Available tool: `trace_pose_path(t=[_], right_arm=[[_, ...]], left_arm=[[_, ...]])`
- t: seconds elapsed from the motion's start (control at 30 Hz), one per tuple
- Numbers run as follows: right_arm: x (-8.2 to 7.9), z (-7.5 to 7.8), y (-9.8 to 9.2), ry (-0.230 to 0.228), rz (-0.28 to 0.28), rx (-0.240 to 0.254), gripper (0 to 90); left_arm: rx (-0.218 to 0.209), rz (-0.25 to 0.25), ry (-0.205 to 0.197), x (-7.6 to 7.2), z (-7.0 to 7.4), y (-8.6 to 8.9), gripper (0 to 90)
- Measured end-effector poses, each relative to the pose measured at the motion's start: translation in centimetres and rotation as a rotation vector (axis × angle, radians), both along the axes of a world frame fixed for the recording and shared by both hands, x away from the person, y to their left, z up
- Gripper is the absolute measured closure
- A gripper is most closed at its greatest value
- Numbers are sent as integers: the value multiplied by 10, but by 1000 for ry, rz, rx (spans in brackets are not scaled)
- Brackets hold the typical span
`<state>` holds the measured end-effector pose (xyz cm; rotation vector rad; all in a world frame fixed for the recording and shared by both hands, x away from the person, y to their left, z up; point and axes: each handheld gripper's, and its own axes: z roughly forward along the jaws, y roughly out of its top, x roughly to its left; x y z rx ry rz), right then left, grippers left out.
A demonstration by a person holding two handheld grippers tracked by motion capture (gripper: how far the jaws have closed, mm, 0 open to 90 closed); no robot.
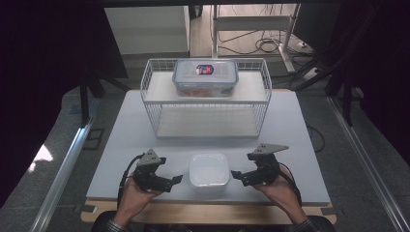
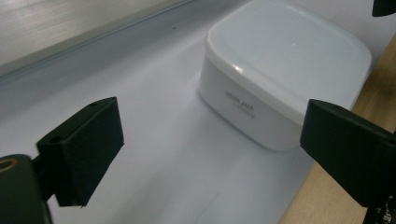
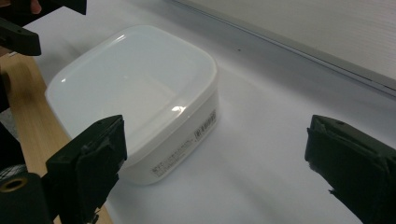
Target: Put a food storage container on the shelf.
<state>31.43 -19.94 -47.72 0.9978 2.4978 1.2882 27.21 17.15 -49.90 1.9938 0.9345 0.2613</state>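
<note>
Jaws of left gripper (image 1: 176,179) spread wide, nothing held; same for right gripper (image 1: 237,174). Both grippers pointed inward at white lidded container (image 1: 209,169), set between them near front edge of white table mat (image 1: 121,145), untouched. Label seen on container side in right gripper view. Wire shelf rack (image 1: 205,96) placed behind; clear clip-lock food box (image 1: 205,77) rested on its upper shelf.

One white lidded container (image 1: 209,170) on worktop (image 1: 116,145); one wire rack (image 1: 205,96) behind container; one clear clip-lid box (image 1: 205,77) on rack; two grippers flanking container.
</note>
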Motion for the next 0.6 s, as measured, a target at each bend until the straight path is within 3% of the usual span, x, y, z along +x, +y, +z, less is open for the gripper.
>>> trace_pose_path(t=[0.1, 0.37, 0.5, 0.6], right_arm=[[-1, 3, 4, 7, -3, -19, 96], [2, 4, 12, 40, 16, 7, 197], [4, 1, 19, 67, 43, 6, 238], [5, -3, 24, 89, 60, -3, 256]], left_arm=[[9, -13, -11, 2, 2, -7, 94], [12, -46, -11, 12, 2, -22, 129], [3, -57, 11, 17, -2, -27, 148], [-36, -71, 51, 22, -6, -29, 156]])
